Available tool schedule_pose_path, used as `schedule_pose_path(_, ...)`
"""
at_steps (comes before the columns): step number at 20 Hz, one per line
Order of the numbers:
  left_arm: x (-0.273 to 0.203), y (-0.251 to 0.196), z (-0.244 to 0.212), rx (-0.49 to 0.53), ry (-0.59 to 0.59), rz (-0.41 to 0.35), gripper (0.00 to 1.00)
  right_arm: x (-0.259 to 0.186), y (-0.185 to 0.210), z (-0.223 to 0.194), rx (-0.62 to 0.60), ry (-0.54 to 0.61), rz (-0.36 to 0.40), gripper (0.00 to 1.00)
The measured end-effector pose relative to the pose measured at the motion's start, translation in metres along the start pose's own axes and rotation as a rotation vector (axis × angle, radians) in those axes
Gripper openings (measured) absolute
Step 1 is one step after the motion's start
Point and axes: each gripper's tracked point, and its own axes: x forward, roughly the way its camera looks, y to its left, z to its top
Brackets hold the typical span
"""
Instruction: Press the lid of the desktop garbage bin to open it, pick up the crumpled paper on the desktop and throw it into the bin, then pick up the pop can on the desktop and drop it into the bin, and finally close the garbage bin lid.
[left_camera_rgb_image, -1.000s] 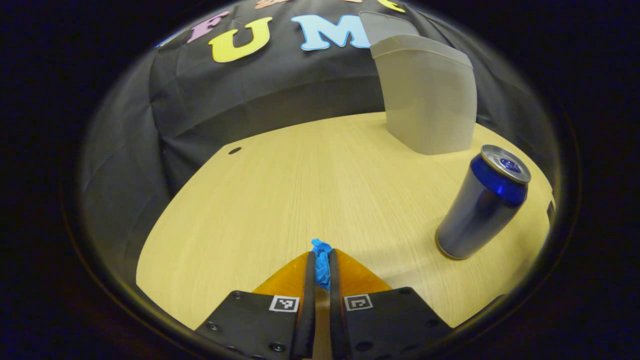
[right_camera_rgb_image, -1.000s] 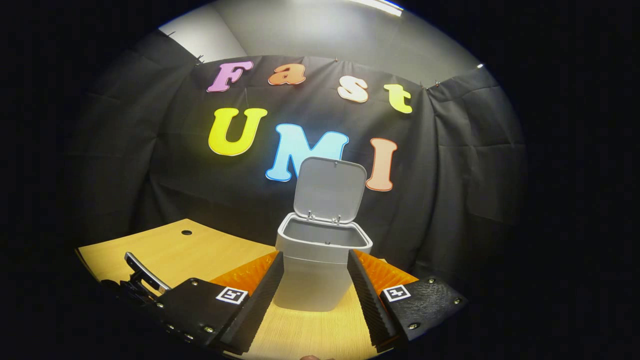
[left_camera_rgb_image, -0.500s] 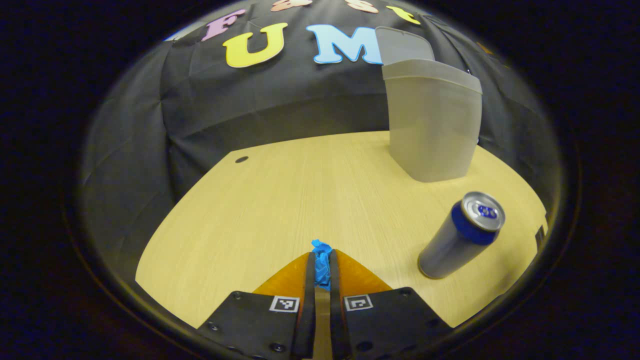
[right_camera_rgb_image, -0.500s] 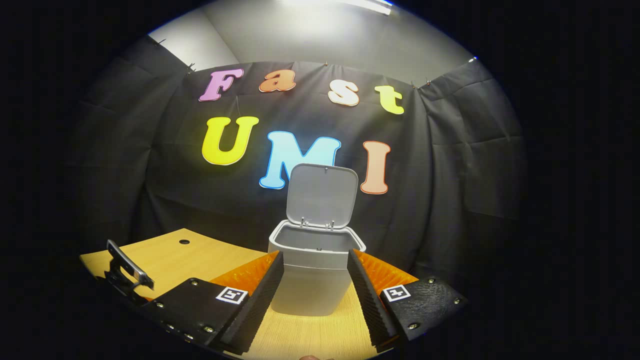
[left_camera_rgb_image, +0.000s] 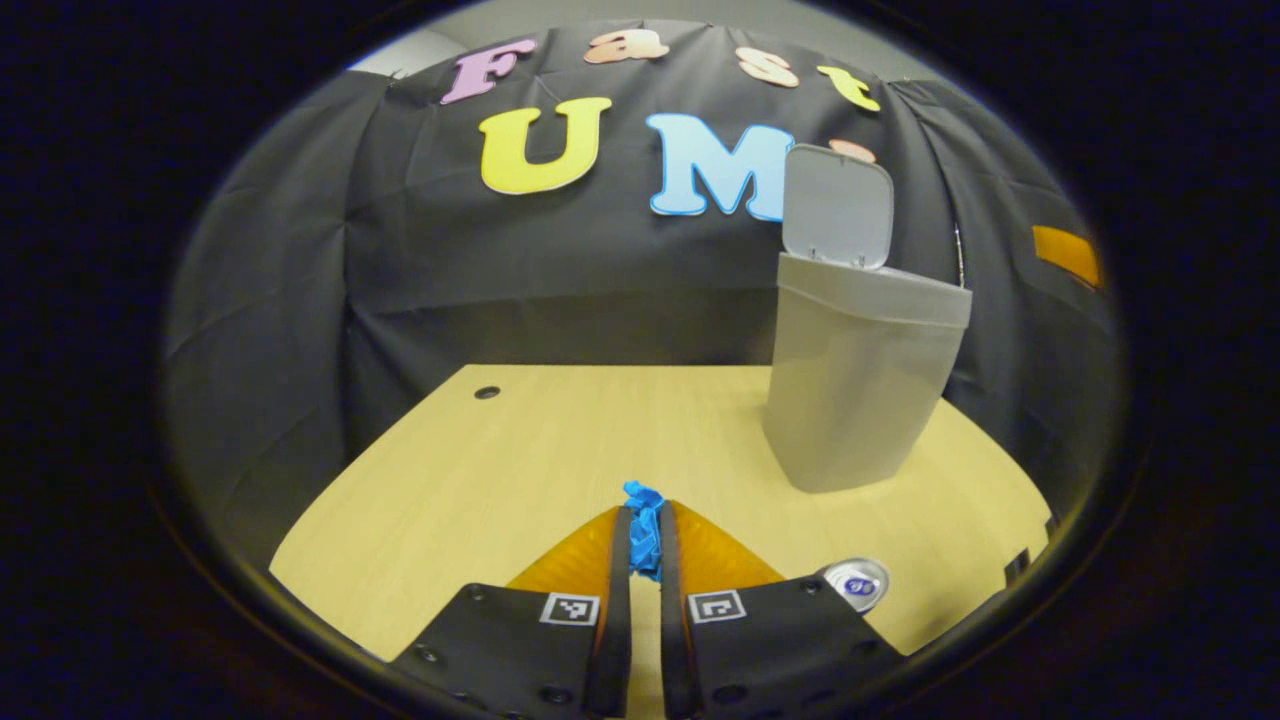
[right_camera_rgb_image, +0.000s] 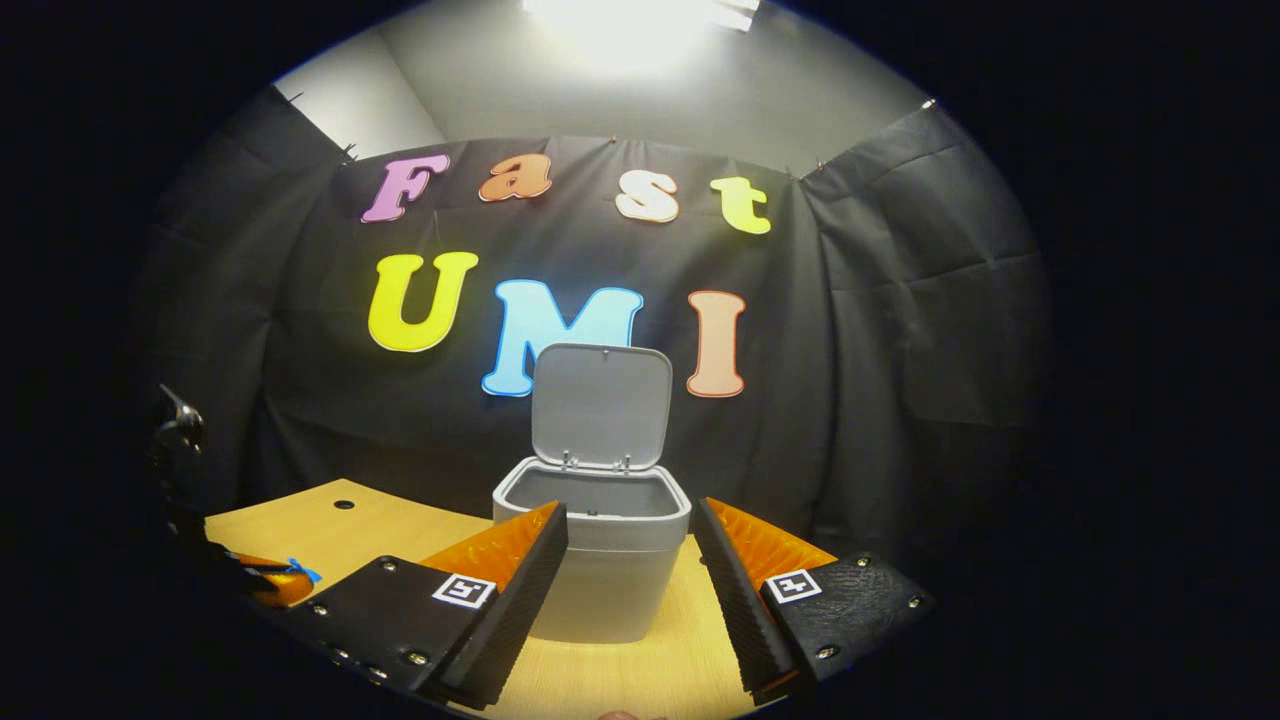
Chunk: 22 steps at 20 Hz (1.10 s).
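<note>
My left gripper (left_camera_rgb_image: 643, 520) is shut on a crumpled blue paper (left_camera_rgb_image: 642, 527), held above the wooden desk (left_camera_rgb_image: 520, 470). The grey bin (left_camera_rgb_image: 855, 385) stands ahead to the right with its lid (left_camera_rgb_image: 838, 205) raised. Only the top of the pop can (left_camera_rgb_image: 856, 583) peeks out beside my right finger, low in the left gripper view. In the right gripper view my right gripper (right_camera_rgb_image: 630, 530) is open, with the open bin (right_camera_rgb_image: 600, 560) standing beyond its fingers and the lid (right_camera_rgb_image: 600, 405) upright. The left gripper (right_camera_rgb_image: 285, 578) with the blue paper (right_camera_rgb_image: 300, 572) shows at the lower left there.
The desk (right_camera_rgb_image: 640, 675) has a small round cable hole (left_camera_rgb_image: 487, 392) near its far left corner. Black cloth walls close off the back and sides just behind the bin. Open desk surface lies between my left gripper and the bin.
My left gripper has risen with the paper; the can has dropped to the bottom of its view and the bin's lid has come into sight. The right gripper drifted slightly, staying open.
</note>
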Motion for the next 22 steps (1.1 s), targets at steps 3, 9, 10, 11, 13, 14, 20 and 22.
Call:
schedule_pose_path(3,0.004,-0.031,0.043,-0.005,-0.067,-0.055,0.18,-0.002,-0.013,0.002,-0.007,-0.007,-0.031,0.83)
schedule_pose_path(9,0.016,-0.083,0.109,0.008,-0.167,-0.156,0.18,-0.013,-0.046,0.003,-0.033,-0.012,-0.134,0.83)
schedule_pose_path(10,0.017,-0.09,0.117,0.019,-0.18,-0.166,0.2,-0.015,-0.053,0.004,-0.046,-0.013,-0.158,0.83)
schedule_pose_path(11,0.02,-0.097,0.124,0.032,-0.19,-0.178,0.2,-0.017,-0.058,0.006,-0.051,-0.016,-0.177,0.83)
schedule_pose_path(13,0.024,-0.114,0.138,0.05,-0.211,-0.208,0.2,-0.021,-0.068,0.008,-0.051,-0.02,-0.21,0.83)
schedule_pose_path(14,0.027,-0.121,0.145,0.056,-0.221,-0.222,0.2,-0.023,-0.072,0.009,-0.052,-0.018,-0.225,0.83)
schedule_pose_path(20,0.042,-0.166,0.178,0.069,-0.268,-0.3,0.2,-0.035,-0.086,0.009,-0.059,-0.003,-0.282,0.83)
schedule_pose_path(22,0.048,-0.181,0.188,0.077,-0.278,-0.321,0.18,-0.04,-0.091,0.009,-0.073,-0.002,-0.302,0.83)
